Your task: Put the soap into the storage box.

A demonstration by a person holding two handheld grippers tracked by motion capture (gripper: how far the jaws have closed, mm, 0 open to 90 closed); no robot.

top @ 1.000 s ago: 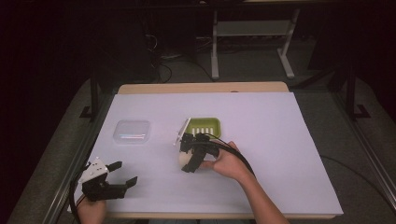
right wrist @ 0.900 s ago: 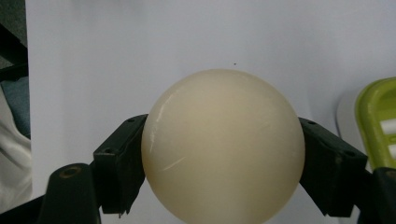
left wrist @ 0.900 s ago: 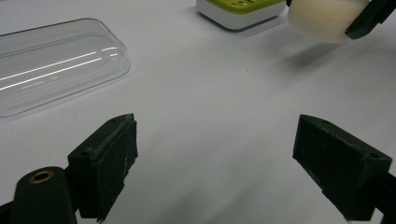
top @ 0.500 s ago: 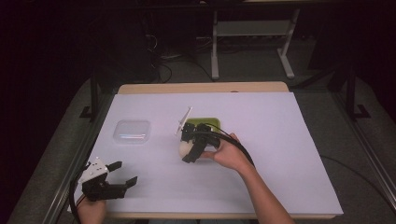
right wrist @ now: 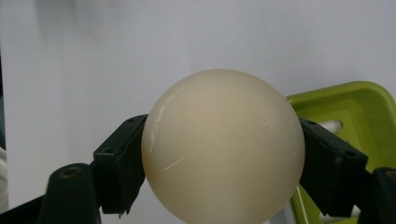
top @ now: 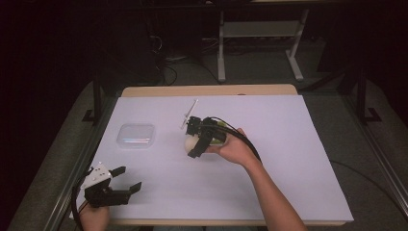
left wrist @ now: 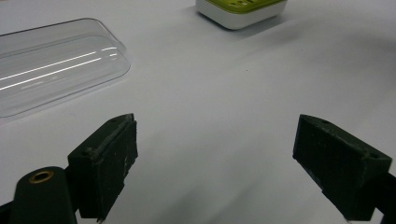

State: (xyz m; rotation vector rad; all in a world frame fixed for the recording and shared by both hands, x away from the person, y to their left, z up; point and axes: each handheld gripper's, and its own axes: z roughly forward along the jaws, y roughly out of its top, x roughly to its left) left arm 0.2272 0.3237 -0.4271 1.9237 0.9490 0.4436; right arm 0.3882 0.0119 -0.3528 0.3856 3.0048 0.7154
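Note:
A smooth cream-coloured ball (right wrist: 222, 144) sits between the jaws of my right gripper (right wrist: 224, 172), which is shut on it. From above, the right gripper (top: 191, 142) holds the ball (top: 189, 144) near the table's middle, at the left edge of a lime-green tray (top: 220, 138) that the gripper and hand mostly cover. The tray (right wrist: 359, 112) lies just right of the ball in the right gripper view. My left gripper (top: 129, 177) rests open at the front left corner. Nothing is between the left gripper's (left wrist: 215, 168) jaws; the green-and-white tray (left wrist: 240, 10) lies far ahead of them.
A clear plastic lid (top: 136, 135) lies flat at the left of the white table sheet (top: 298, 159), and in the left gripper view the lid (left wrist: 56, 65) is ahead and to the left. Beyond the table's far wooden edge is a dark floor with cables and a metal stand (top: 260, 33).
My right gripper has carried the ball away from the person, toward and partly over the green tray. The left gripper has stayed still.

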